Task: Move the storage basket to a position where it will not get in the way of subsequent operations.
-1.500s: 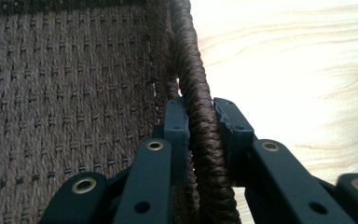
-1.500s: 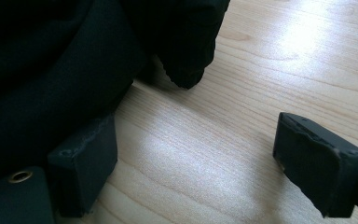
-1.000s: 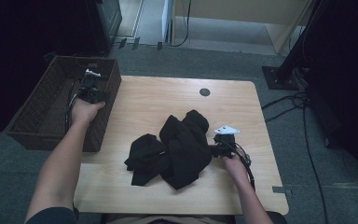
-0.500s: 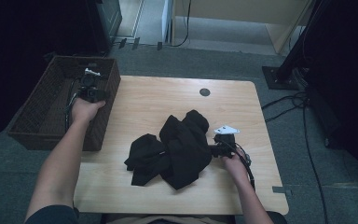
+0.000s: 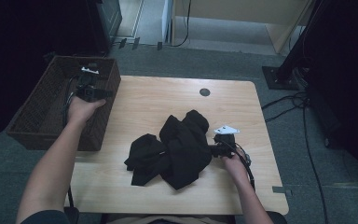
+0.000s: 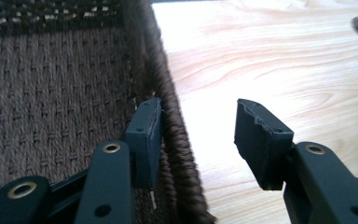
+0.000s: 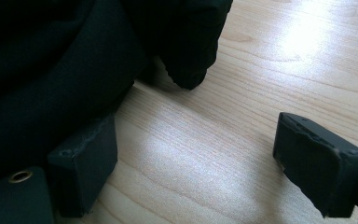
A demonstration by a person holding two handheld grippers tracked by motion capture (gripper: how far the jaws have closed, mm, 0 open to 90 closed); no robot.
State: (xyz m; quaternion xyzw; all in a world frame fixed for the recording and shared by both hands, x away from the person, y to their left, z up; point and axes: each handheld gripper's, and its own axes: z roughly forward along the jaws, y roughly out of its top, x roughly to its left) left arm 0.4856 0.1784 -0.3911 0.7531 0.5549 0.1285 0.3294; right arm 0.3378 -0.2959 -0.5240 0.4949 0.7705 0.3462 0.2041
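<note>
While jaws gape, basket rim (image 6: pixel 175 140) between; left gripper (image 6: pixel 198 135) astride.

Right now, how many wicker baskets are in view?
1. The brown wicker basket stands at the table's left edge, beside the left gripper, whose jaws straddle its rim. None other can be seen.

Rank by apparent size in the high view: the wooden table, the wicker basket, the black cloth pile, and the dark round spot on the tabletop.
1. wooden table
2. wicker basket
3. black cloth pile, roughly close to the basket, but smaller
4. dark round spot
</note>
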